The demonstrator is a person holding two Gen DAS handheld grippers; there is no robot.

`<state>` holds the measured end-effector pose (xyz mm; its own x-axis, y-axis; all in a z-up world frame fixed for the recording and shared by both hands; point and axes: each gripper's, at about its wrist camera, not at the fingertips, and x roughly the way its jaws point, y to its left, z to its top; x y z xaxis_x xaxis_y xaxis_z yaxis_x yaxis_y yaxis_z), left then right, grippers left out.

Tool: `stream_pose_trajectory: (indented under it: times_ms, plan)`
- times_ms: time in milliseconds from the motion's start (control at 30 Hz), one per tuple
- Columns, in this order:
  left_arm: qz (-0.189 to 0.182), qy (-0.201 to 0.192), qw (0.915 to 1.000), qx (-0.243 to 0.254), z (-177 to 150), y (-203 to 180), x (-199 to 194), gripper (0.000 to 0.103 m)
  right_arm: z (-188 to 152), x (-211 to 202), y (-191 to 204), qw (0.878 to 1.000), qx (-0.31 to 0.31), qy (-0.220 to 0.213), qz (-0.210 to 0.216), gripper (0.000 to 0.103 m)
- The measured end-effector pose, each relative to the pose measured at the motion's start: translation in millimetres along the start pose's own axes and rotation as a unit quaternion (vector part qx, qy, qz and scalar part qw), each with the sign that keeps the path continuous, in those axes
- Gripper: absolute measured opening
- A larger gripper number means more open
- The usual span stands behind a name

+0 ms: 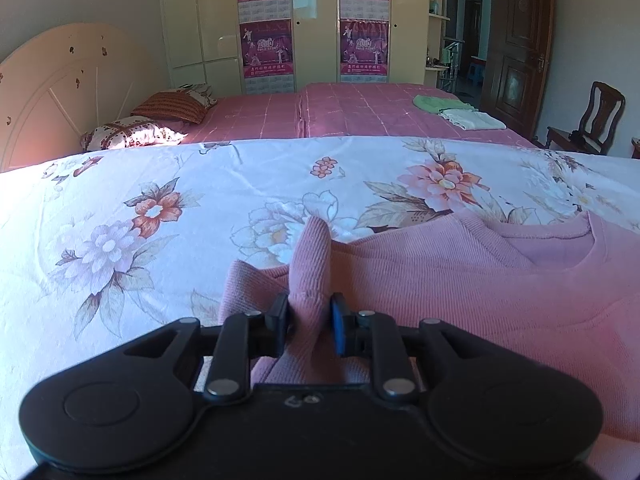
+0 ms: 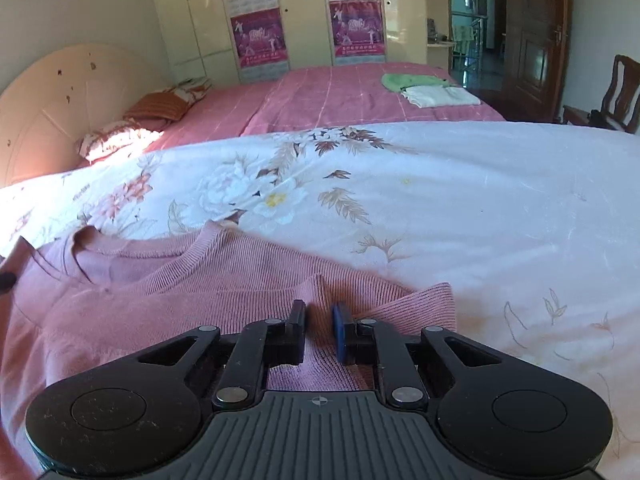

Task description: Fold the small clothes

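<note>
Left wrist view: the left gripper (image 1: 310,316) pinches a raised fold of the pink sweater (image 1: 460,280), which lies on the floral sheet (image 1: 160,200).

Right wrist view: the right gripper (image 2: 319,322) clamps the opposite shoulder. Step: grasp complete. Next, probably lift both evenly and fold.

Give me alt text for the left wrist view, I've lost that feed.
The left gripper is shut on a bunched-up fold of the pink knit sweater, which lies on a white floral bedsheet with its neckline to the right. Behind, folded green and white clothes sit on a pink bedcover.
</note>
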<state>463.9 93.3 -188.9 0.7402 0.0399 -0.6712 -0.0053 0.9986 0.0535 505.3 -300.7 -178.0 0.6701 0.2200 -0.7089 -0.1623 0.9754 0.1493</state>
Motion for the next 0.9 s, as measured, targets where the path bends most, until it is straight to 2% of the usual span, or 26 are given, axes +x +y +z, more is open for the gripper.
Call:
stream_pose_trajectory:
  times_ms: [67, 167, 267, 400, 433, 467, 500, 567, 700, 767, 867, 900]
  plan:
    - [0.001, 0.0, 1.0, 0.003, -1, -1, -1, 0.02, 1, -1, -1, 1.0, 0.001, 0.004, 0.01, 0.018]
    - [0.001, 0.001, 1.0, 0.004, -1, -1, -2, 0.022, -1, -3, -2, 1.0, -0.015, -0.002, 0.001, 0.022]
    - [0.002, 0.0, 1.0, 0.006, -1, -1, -1, 0.022, -3, -2, -3, 1.0, -0.008, 0.001, 0.012, 0.038]
    - [0.004, 0.002, 1.0, 0.006, -1, -2, 0, 0.022, -4, 1, 8, 0.999, -0.038, 0.006, 0.012, 0.04]
    - [0.004, 0.002, 1.0, 0.008, -1, -3, 0, 0.022, -4, 0, 10, 0.999, -0.041, 0.006, 0.009, 0.037]
    - [0.005, 0.0, 0.9999, 0.009, -1, -3, -1, 0.022, -4, 0, 13, 0.999, -0.05, 0.006, 0.011, 0.01]
    - [0.006, -0.002, 0.9999, 0.01, -2, -3, -1, 0.022, -5, -1, 17, 0.998, -0.059, 0.004, 0.008, 0.007]
    - [0.006, -0.011, 0.9999, 0.006, -3, -4, -3, 0.017, -6, -8, 24, 0.997, -0.075, -0.019, -0.009, 0.007]
    - [0.004, -0.032, 0.9995, 0.002, -1, -7, -10, 0.016, 4, -32, 17, 0.991, -0.039, -0.113, -0.051, 0.007]
    - [0.01, -0.034, 0.9994, 0.001, 1, -10, -7, 0.016, 7, -22, 12, 0.992, -0.037, -0.098, -0.072, 0.006]
    - [0.019, -0.016, 0.9996, -0.015, -5, -7, 4, 0.016, -2, 10, 7, 0.995, -0.046, -0.031, -0.086, 0.006]
    - [0.022, -0.018, 0.9995, -0.013, -7, -8, 1, 0.016, -7, 11, 8, 0.993, -0.056, -0.042, -0.096, 0.006]
